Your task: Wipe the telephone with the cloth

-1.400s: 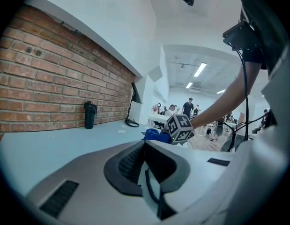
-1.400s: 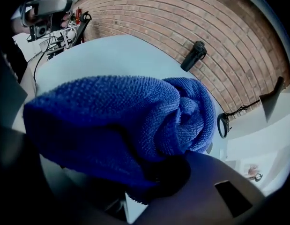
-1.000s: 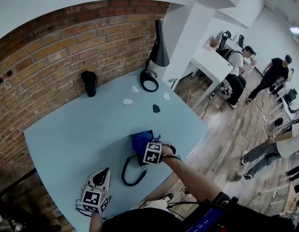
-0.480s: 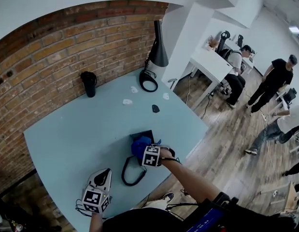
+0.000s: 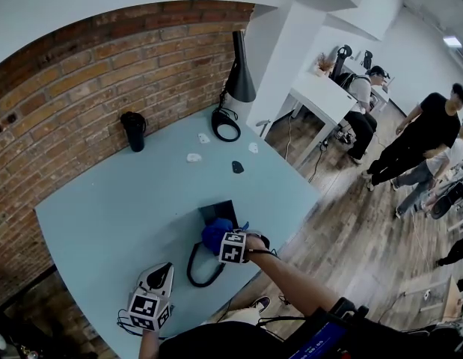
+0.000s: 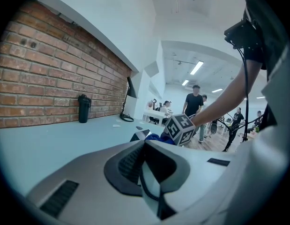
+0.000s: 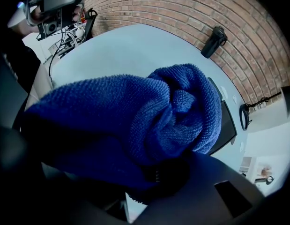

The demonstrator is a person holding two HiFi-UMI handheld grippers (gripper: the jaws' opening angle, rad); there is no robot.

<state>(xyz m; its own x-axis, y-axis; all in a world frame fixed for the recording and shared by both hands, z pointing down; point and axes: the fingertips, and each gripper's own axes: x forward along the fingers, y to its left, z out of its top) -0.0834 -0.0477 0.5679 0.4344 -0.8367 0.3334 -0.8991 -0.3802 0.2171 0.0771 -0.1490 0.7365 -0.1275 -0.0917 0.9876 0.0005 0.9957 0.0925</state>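
The black telephone (image 5: 216,212) lies flat on the light blue table (image 5: 119,208), its near end under a bunched blue cloth (image 5: 215,231). My right gripper (image 5: 224,239) is shut on the cloth and presses it onto the telephone. In the right gripper view the cloth (image 7: 149,121) fills the picture and hides the jaws, with the telephone's dark slab (image 7: 226,125) behind it. My left gripper (image 5: 158,275) rests near the table's front edge, left of the telephone, away from it. Its jaws (image 6: 144,144) meet with nothing between them.
A black cord loop (image 5: 203,266) lies in front of the telephone. At the back stand a black tumbler (image 5: 133,131) and a black lamp (image 5: 240,77) with a ring base (image 5: 226,124). Small white scraps (image 5: 194,157) and a dark object (image 5: 237,167) lie mid-table. People stand on the wooden floor at right.
My right gripper has drawn the cloth toward me along the telephone, and more of the black far end now shows. The left gripper has stayed put.
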